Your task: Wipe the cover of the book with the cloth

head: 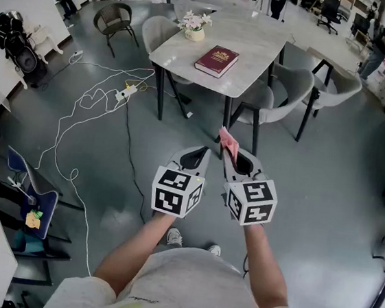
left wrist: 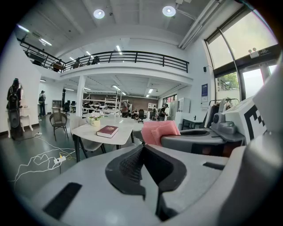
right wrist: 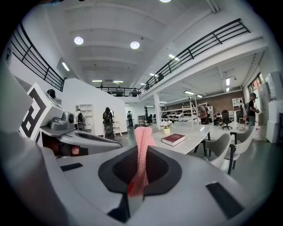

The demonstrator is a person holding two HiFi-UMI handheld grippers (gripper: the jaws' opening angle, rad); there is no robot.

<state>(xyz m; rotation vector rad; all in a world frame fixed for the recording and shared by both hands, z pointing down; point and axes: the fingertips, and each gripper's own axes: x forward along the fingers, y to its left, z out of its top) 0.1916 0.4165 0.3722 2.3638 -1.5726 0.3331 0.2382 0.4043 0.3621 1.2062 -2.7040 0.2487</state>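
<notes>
**Cloth pinched in one gripper, book far off on surface**

Forearms stretched forward and down from the body, elbows bent, wrists close, marker cubes side by side over grey floor (head: 327, 186). Just beside each other, left gripper (head: 204, 151) and right gripper (head: 224, 152), tips angled inward and nearly meeting. Pressed together with nothing between them: left fingers (left wrist: 128, 165). Clamped on pink cloth (right wrist: 142, 145): right fingers (right wrist: 116, 170), the fabric held on edge as a narrow upright fold, its upper end sticking out past the tips. From the head view, only a small pink flap above the right tips.

Ahead and well apart from both grippers, dark red book (head: 217, 61), closed and lying flat near the middle of pale surface (head: 259, 50). At the far left corner of that surface, small pot of white flowers (head: 195, 24), near the book but not touching it. Grey chairs (head: 287, 85) drawn up on the right side. To the left, white cable (head: 92, 97) looped across the floor, ending at power strip (head: 125, 94) beside a leg. Both grippers pointed toward the surface, with the book in sight ahead in each gripper view.
</notes>
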